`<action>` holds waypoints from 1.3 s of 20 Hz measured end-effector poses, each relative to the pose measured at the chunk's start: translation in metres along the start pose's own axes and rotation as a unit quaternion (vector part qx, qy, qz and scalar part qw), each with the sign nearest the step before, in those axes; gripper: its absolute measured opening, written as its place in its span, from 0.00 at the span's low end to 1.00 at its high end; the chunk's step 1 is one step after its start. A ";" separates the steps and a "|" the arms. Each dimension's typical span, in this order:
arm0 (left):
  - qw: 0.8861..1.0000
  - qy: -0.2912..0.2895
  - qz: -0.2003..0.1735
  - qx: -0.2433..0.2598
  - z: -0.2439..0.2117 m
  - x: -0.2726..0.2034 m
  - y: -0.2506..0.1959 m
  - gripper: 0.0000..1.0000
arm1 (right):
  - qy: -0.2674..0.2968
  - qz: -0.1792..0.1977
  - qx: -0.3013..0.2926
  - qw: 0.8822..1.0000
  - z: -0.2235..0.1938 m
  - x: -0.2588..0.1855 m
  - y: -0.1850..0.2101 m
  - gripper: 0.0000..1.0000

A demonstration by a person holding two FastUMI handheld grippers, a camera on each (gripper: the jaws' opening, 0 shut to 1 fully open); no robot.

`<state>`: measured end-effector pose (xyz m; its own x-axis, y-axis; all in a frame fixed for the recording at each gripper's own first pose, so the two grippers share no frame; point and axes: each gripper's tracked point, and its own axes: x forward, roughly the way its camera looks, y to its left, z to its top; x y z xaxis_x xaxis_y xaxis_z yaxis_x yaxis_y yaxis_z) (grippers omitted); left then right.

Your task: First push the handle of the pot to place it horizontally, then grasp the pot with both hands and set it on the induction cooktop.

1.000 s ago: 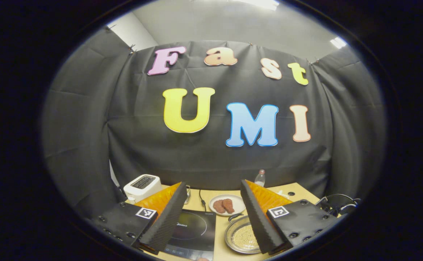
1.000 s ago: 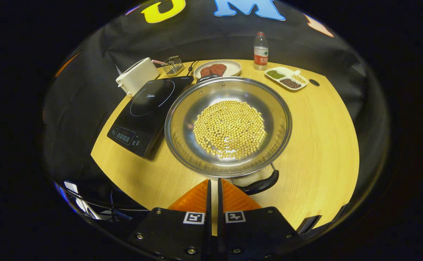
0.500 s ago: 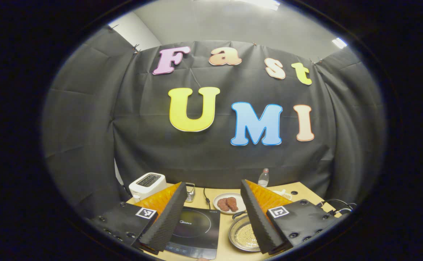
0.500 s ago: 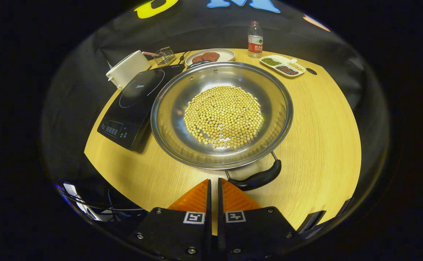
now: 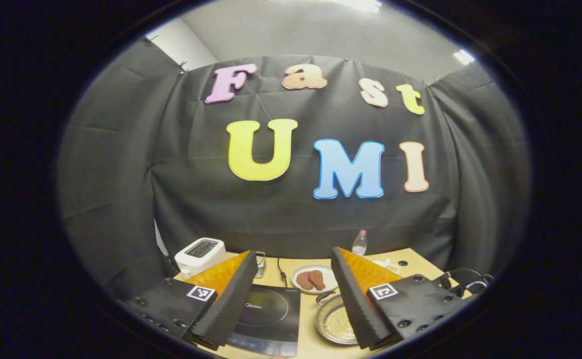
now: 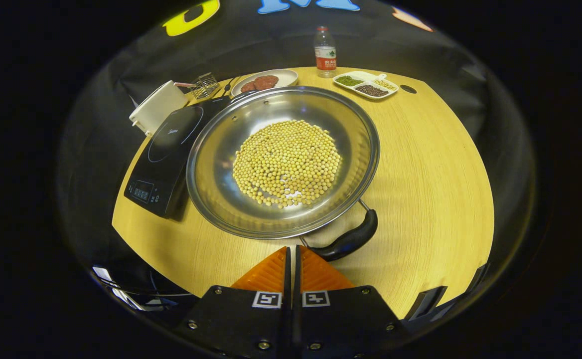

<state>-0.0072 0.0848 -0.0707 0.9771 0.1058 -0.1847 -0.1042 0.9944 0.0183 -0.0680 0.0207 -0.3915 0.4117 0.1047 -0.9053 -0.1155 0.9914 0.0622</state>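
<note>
My right hand-held gripper [image 6: 292, 249] is pinched together right at the pot [image 6: 281, 159] handle [image 6: 348, 240]; the left hand-held gripper [image 5: 291, 294] is spread apart, up high. Pot's on the bench [image 6: 430, 169], touching the cooktop [image 6: 164, 154]. Shove too hard and the beans [image 6: 287, 162] slosh, or the pot skids.

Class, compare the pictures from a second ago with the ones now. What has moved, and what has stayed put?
The right tongs have come closer to the pot, whose near handle now sits just beside their shut tips. Nothing was taken hold of or let go. The left tongs stay open above the table. The pot stays beside the cooktop, and the plate and bottle stay put.
</note>
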 end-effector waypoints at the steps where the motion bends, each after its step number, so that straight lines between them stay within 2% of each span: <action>1: 1.000 0.000 -0.002 0.002 0.001 0.002 -0.001 0.98 | -0.001 -0.004 0.002 1.000 0.000 0.000 -0.003 0.01; 16: 0.999 -0.004 -0.025 0.019 0.007 0.008 -0.022 0.98 | -0.014 -0.066 0.020 0.998 0.021 -0.002 -0.059 0.01; 26: 1.000 -0.002 -0.021 0.021 0.006 0.011 -0.018 0.96 | -0.023 -0.092 0.012 0.995 0.039 0.002 -0.090 0.01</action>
<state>0.0069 0.0681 -0.0676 0.9811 0.0629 -0.1832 -0.0542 0.9972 0.0522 -0.0220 -0.0650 -0.3827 0.4654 -0.0755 -0.8819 -0.0125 0.9957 -0.0918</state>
